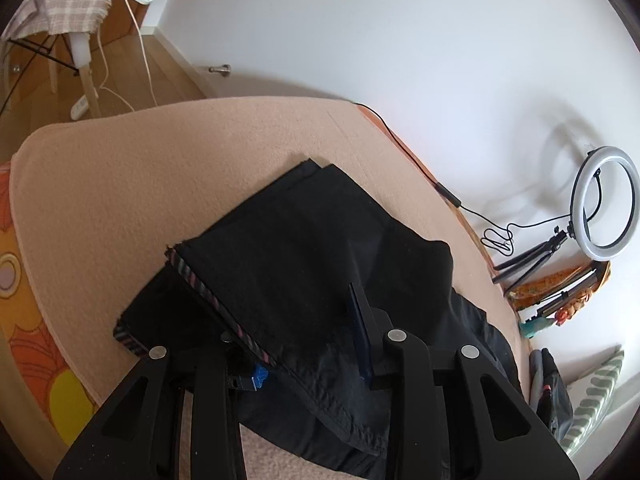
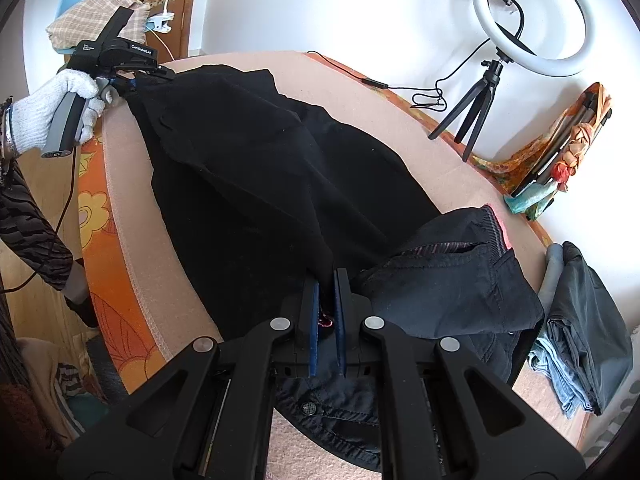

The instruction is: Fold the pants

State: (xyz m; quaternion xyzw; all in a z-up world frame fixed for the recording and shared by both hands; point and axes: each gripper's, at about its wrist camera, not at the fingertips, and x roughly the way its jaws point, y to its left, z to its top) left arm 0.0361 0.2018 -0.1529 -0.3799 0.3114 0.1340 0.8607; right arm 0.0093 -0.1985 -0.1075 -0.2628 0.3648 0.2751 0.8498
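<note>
The black pants (image 2: 256, 184) are lying on the peach blanket (image 2: 400, 120), their long axis running between the left gripper (image 2: 132, 80), pinching the far leg end, and the right gripper (image 2: 326, 308), pinching fabric beside the waistband (image 2: 496, 228).

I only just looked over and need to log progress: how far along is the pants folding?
Partway. The black pants lie doubled on the pink blanket, so one fold looks done. In hand: the right gripper is shut on the waistband end, and the left gripper pinches the far end. Left: bringing the ends together and flattening the bunched waist.
</note>
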